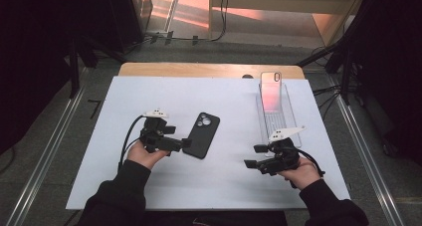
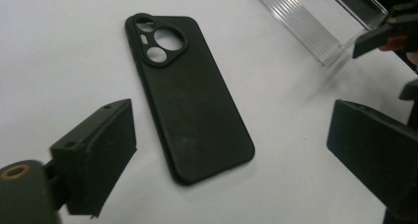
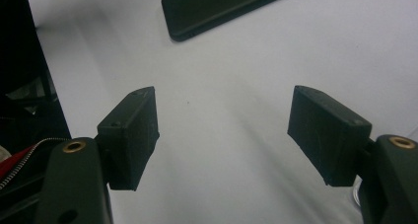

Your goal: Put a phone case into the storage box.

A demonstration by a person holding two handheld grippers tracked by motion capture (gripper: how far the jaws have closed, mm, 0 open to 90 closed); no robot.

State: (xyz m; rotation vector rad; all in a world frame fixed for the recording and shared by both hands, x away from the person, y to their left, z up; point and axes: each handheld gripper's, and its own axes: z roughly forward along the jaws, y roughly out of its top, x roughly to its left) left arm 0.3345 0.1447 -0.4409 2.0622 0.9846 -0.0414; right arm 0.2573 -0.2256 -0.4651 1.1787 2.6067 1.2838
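A black phone case (image 1: 201, 135) lies back up on the white sheet (image 1: 149, 96), camera cutouts at its far end. My left gripper (image 1: 178, 137) is open just left of the case's near end. In the left gripper view the case (image 2: 190, 95) lies between and beyond the wide-apart jaws of that gripper (image 2: 229, 120). My right gripper (image 1: 254, 156) is open and empty over bare sheet, pointing left. In the right gripper view, the right gripper (image 3: 222, 93) faces the case's end (image 3: 217, 7) farther off. A phone (image 1: 271, 89) leans upright in a clear stand (image 1: 277, 119).
The clear stand (image 2: 315, 21) sits at the back right, just beyond the right gripper (image 2: 384, 34). The wooden table edge (image 1: 209, 69) borders the sheet at the back. Dark equipment and cables surround the table.
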